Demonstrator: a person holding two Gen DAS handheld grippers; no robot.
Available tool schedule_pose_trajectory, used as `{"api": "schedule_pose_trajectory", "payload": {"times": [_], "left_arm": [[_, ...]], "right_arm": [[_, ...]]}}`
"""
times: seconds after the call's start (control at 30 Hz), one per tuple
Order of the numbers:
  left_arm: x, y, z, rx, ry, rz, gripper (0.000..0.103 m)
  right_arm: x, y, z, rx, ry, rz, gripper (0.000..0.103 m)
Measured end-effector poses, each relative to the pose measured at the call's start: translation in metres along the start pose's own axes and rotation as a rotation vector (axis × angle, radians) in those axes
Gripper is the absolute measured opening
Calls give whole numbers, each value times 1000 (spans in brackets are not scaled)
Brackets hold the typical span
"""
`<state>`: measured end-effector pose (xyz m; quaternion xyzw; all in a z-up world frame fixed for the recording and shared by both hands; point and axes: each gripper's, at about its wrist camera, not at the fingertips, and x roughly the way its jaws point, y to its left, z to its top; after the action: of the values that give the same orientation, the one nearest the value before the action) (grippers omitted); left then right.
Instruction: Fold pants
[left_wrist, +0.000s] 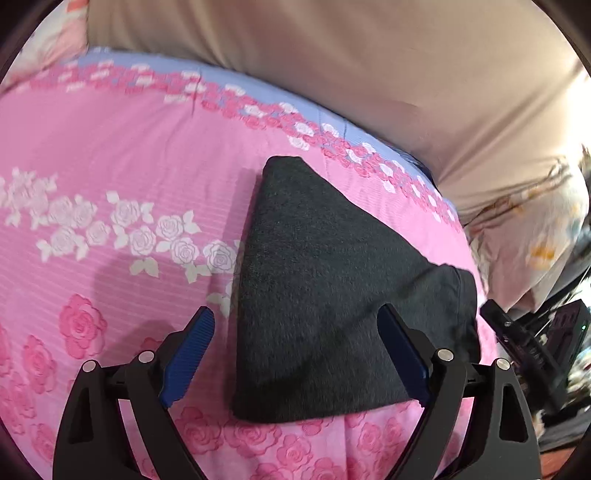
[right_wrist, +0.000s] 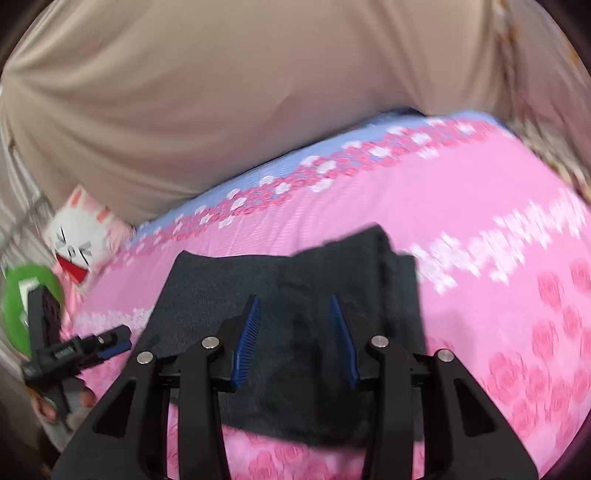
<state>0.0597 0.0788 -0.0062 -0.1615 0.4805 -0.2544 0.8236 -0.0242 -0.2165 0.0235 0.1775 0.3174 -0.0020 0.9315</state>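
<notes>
The dark grey pants (left_wrist: 325, 258) lie folded into a compact stack on the pink rose-print bedsheet (left_wrist: 110, 147). My left gripper (left_wrist: 295, 309) hovers over the stack's near edge. Its blue pads stand wide apart, one over the sheet left of the stack and one over the cloth, and they hold nothing. In the right wrist view the pants (right_wrist: 221, 280) show layered edges at their far side. My right gripper (right_wrist: 293, 297) is low over the cloth, jaws partly apart, with nothing pinched between the pads. The left gripper (right_wrist: 110, 341) shows at the stack's left side there.
A beige curtain (left_wrist: 332, 55) hangs behind the bed's far edge. A white plush rabbit (right_wrist: 77, 240) and a green round item (right_wrist: 22, 295) sit off the bed's left corner. A floral quilt (left_wrist: 535, 221) and dark clutter (left_wrist: 561, 332) lie past the right side.
</notes>
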Motion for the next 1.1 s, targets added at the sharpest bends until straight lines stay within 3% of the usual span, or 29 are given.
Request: {"api": "schedule_pose_trajectory", "payload": {"times": [0.1, 0.17, 0.23, 0.27, 0.3, 0.4, 0.5, 0.57, 0.63, 0.67, 0.7, 0.77, 0.8, 0.87, 0.9, 1.0, 1.07, 1.1], "left_arm": [[-1, 0, 1, 2, -5, 10, 87], [-3, -3, 0, 18, -11, 1, 87], [-2, -9, 0, 35, -8, -5, 87], [-1, -10, 0, 38, -1, -7, 87], [2, -11, -1, 42, 11, -13, 87], [11, -11, -6, 55, 39, -8, 87], [23, -11, -10, 57, 70, -6, 87], [28, -13, -11, 57, 83, -13, 87], [29, -16, -12, 60, 83, -14, 87], [28, -17, -13, 63, 82, -12, 87], [27, -17, -13, 63, 83, -10, 87], [26, -15, -15, 57, 85, -12, 87], [25, -14, -15, 54, 86, -14, 87], [27, -14, -16, 56, 89, -8, 87], [27, -16, -16, 65, 88, 2, 87], [28, -20, -16, 70, 92, -1, 87], [30, -20, -16, 68, 98, -7, 87], [31, -21, -16, 71, 88, -2, 87]], "right_arm": [[17, 17, 10, -33, 24, 81, 36], [37, 28, 9, -61, 98, 121, 31], [53, 22, -1, -76, 172, 50, 10], [54, 6, -9, -51, 199, -45, 10], [48, -12, -17, -16, 205, -87, 0], [15, -61, -38, 160, 196, 40, 0], [-12, -59, -40, 133, 163, 2, 2], [-23, -54, -37, 128, 145, -7, 13], [-25, -51, -38, 112, 151, -33, 50], [-22, -48, -39, 98, 161, -64, 55], [-19, -48, -43, 80, 178, -94, 55], [-14, -44, -49, 64, 197, -75, 51], [-12, -42, -51, 60, 193, -75, 35], [-17, -36, -49, 9, 178, -110, 20], [-25, -35, -45, 10, 165, -89, 15], [-51, -37, -33, 16, 118, -41, 14], [-35, -49, -42, 4, 176, -136, 15], [-21, -59, -52, 13, 222, -154, 20]]}}
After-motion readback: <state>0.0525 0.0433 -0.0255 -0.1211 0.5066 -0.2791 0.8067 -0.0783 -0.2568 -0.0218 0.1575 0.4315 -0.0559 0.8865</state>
